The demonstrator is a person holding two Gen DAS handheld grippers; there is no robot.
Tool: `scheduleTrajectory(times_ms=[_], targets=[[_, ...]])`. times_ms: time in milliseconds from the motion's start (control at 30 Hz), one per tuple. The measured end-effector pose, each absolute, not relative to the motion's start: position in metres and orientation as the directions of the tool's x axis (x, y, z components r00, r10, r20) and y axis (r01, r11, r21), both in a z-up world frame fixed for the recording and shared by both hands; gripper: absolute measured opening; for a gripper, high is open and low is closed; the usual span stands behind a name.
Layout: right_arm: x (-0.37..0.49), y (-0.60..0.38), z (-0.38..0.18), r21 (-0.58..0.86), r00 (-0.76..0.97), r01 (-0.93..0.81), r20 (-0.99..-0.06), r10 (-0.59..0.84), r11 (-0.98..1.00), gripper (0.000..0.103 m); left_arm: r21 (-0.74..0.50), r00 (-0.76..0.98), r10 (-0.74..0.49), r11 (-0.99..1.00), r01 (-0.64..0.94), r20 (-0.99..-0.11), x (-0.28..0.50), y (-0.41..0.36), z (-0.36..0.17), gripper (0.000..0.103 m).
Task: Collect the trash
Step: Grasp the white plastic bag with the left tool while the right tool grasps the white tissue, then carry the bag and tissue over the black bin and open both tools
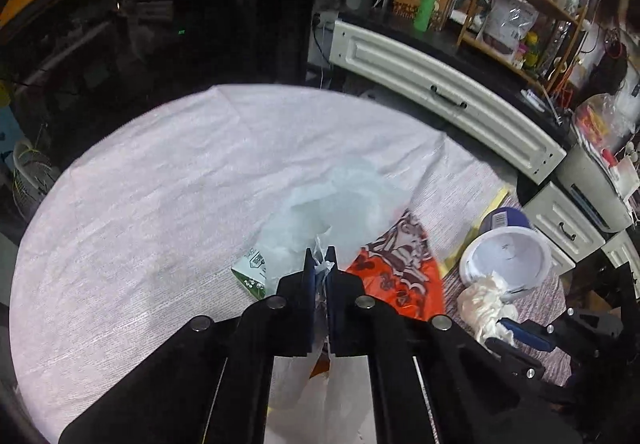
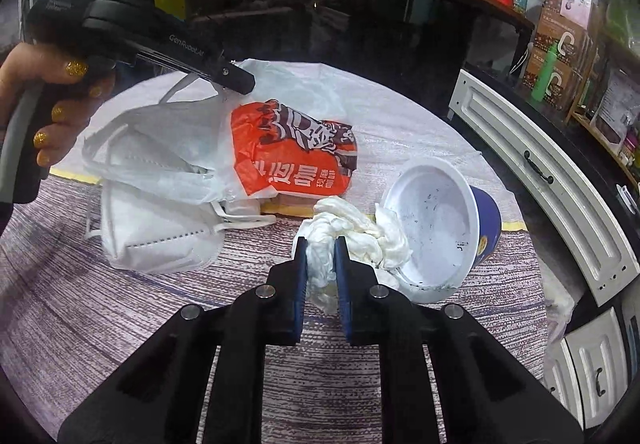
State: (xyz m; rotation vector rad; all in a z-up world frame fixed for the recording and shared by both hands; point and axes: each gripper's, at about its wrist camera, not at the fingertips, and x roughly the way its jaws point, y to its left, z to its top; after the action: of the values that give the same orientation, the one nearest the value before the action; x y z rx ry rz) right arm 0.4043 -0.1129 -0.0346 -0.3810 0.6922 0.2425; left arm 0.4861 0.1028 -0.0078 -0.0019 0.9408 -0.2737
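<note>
The left gripper is clamped tight on a thin, crinkly edge of the white plastic bag, holding it up so the film hangs in soft translucent folds. You can see a folded white face mask through the bag wall, and a second face mask, the stiff cone kind with stitched seams and elastic loops, lies flat on the table right under the bag.

The right gripper has its blue pads pinching a wad of crumpled white tissue. The tissue is soft, lumpy and twisted, and spills toward the mouth of a tipped-over paper cup. The cup is on its side: smooth white inside with dark specks, glossy blue outside. The tissue touches its rim.

Between the bag and the cup sits an orange snack wrapper, shiny, with dark brown print and white characters, resting on the white woven cloth. Nearer the camera the surface is a striped purple-grey mat with a coarse ribbed weave.
</note>
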Motion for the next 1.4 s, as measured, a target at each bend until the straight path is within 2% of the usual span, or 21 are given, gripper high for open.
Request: scheduleTrajectory(times_ms=[367, 667, 967, 1267, 1400], targets=[[0.348, -0.12, -0.003, -0.14, 0.76, -0.394, -0.605, 0.237, 0.908, 0.014, -0.168, 0.709, -0.316, 0.947, 0.273, -0.63, 0.407, 0.092, 0.063, 0.003], [0.276, -0.142, 0.008, -0.12, 0.787, -0.387, -0.56, 0.26, 0.914, 0.014, -0.153, 0.789, -0.295, 0.955, 0.252, -0.54, 0.329, 0.077, 0.08, 0.003], [0.219, -0.197, 0.0, -0.092, 0.813, -0.289, -0.549, 0.193, 0.953, 0.014, -0.153, 0.779, -0.346, 0.937, 0.314, -0.523, 0.269, 0.035, 0.061, 0.003], [0.16, -0.282, -0.02, -0.076, 0.83, -0.091, -0.556, 0.034, 0.993, 0.014, -0.18, 0.701, -0.477, 0.871, 0.457, -0.53, 0.241, -0.039, 0.045, 0.003], [0.144, -0.328, -0.04, -0.049, 0.8, 0.03, -0.598, -0.054, 0.998, 0.014, -0.185, 0.667, -0.529, 0.836, 0.517, -0.525, 0.231, -0.073, 0.042, 0.003]])
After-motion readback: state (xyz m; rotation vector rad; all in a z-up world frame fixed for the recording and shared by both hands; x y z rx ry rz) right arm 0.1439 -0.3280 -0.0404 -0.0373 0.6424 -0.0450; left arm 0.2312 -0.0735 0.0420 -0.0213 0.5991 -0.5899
